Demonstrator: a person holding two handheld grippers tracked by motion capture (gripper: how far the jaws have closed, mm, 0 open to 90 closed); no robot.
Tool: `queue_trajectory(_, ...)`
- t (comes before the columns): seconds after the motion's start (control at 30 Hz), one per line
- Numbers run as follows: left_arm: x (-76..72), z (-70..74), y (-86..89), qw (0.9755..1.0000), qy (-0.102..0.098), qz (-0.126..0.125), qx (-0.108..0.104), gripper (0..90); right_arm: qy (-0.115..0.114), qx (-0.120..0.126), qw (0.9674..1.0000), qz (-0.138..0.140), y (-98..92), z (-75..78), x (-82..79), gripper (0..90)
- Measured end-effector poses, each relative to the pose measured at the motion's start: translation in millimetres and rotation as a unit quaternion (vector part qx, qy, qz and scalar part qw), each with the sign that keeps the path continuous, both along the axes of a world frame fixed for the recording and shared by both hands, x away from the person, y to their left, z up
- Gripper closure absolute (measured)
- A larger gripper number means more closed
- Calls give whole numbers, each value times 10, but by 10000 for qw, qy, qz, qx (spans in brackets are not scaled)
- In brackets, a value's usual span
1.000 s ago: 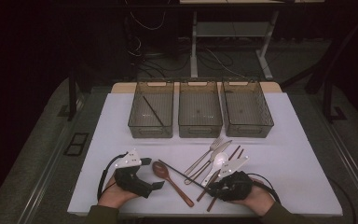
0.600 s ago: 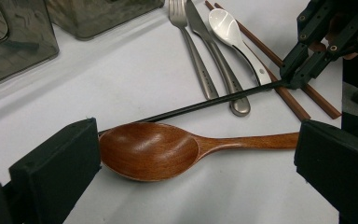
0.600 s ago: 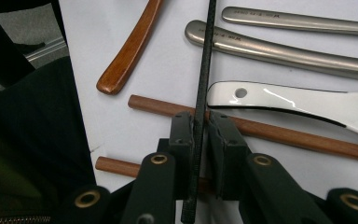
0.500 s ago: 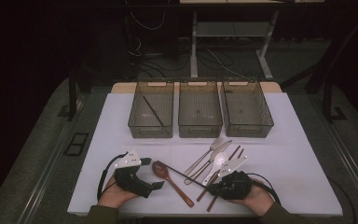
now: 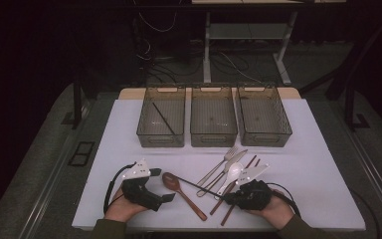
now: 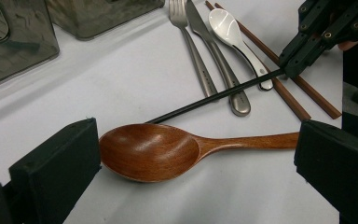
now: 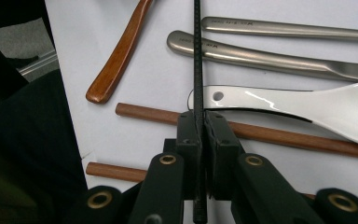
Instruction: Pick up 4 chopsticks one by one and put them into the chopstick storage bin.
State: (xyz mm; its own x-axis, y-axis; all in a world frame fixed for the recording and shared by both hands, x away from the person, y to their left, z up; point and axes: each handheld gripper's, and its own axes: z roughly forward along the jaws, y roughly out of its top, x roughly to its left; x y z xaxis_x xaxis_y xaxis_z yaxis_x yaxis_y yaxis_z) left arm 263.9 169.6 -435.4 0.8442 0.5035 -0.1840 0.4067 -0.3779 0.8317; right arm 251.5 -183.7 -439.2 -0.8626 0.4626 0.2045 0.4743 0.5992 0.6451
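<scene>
Nothing shifted: right gripper (image 7: 199,122) still pinches the black chopstick (image 7: 197,56) ahead of it, unlifted; left gripper (image 6: 191,154) spread around the wooden spoon (image 6: 168,149).

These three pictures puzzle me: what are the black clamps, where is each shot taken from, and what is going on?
A person sits at a white table, and each hand holds a two-jaw clamp called a gripper. One picture looks down from above; the other two come from small cameras riding on the grippers, looking along their black jaws.

The left gripper is open, its jaws on either side of a wooden spoon. The right gripper is shut on a thin black chopstick, whose far end reaches the spoon's bowl.

Also on the table lie a fork, a knife, a white spoon and two brown chopsticks. Behind stand three clear bins; the left bin holds another black chopstick.
</scene>
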Motion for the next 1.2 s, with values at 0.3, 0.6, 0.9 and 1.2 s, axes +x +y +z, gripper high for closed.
queue_trajectory(0.3,0,-1,0,10000,-2,-7,12,0,-107,107,9999,-10,-84,73,37,849)
queue_trajectory(0.6,2,-7,0,10000,-1,4,-14,0,-228,196,9995,30,-143,108,83,850)
queue_trajectory(0.9,7,-18,7,10000,11,16,3,0,-264,400,9989,-20,-204,172,170,850)
queue_trajectory(1.2,8,-21,6,10000,13,14,12,0,-321,531,9980,-87,-239,243,244,850)
